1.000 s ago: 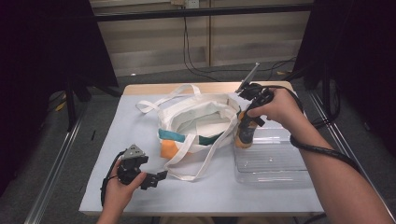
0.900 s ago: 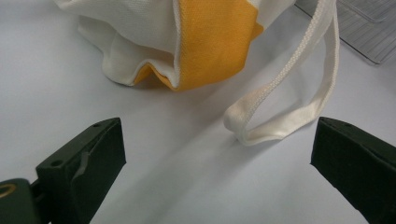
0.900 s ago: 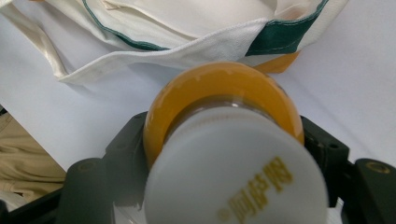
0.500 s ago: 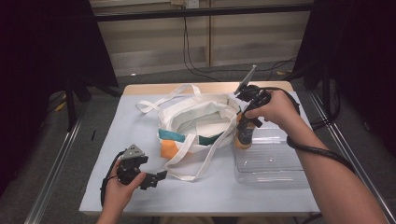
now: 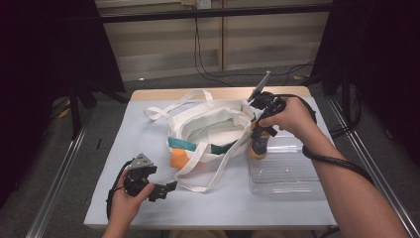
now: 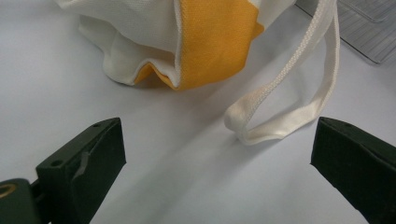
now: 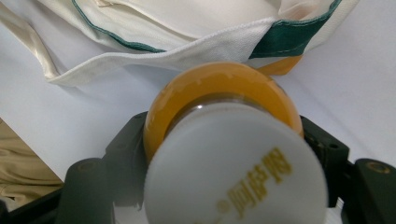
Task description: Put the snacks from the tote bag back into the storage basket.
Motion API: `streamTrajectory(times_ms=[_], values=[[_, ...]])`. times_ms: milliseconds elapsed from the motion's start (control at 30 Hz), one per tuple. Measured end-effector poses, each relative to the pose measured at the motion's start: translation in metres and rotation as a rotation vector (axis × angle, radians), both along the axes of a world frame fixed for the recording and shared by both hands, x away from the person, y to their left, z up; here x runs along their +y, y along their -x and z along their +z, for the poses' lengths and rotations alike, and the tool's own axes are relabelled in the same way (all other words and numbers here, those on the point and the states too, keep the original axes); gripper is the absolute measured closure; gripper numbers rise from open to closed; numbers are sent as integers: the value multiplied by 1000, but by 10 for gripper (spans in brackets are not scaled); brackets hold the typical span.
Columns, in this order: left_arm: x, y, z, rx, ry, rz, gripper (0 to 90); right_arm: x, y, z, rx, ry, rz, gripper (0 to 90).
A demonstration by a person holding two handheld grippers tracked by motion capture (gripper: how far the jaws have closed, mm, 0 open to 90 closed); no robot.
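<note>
My right gripper [image 5: 258, 133] is shut on an orange bottle [image 5: 257, 145] with a white cap [image 7: 233, 172], held upright just right of the white tote bag [image 5: 210, 130], at the left edge of the clear plastic tray [image 5: 287, 171]. In the right gripper view the black jaws clamp the bottle's neck [image 7: 219, 100] on both sides. My left gripper [image 5: 166, 188] rests open near the table's front left. Its wide-apart jaws face the bag's orange patch [image 6: 215, 42] and a loop of white strap [image 6: 285, 112], with nothing between them.
The tote bag lies open in the middle of the grey table [image 5: 148, 148], with straps trailing toward the back left and the front. The clear tray sits at the right. Black cables [image 5: 337, 161] trail from both grippers. Dark curtains flank the table.
My right gripper has brought the bottle slightly down and toward the tray's left edge. The left gripper has stayed where it was.
</note>
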State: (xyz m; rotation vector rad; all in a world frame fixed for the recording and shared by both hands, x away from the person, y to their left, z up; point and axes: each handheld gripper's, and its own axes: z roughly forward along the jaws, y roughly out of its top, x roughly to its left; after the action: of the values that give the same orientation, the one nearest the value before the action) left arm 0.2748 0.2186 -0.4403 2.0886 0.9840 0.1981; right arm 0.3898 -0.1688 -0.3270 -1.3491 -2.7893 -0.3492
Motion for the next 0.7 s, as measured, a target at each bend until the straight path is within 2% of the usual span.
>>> streamTrajectory(times_ms=[300, 433, 700], values=[[0, 0, 0, -4, 1, 2, 28, 2, -1, -4, -8, 9, 16, 305], [0, 0, 0, -4, 2, 6, 28, 3, -1, -6, 2, 17, 3, 305], [0, 0, 0, -4, 4, 6, 28, 3, -1, -8, -8, 11, 16, 305]])
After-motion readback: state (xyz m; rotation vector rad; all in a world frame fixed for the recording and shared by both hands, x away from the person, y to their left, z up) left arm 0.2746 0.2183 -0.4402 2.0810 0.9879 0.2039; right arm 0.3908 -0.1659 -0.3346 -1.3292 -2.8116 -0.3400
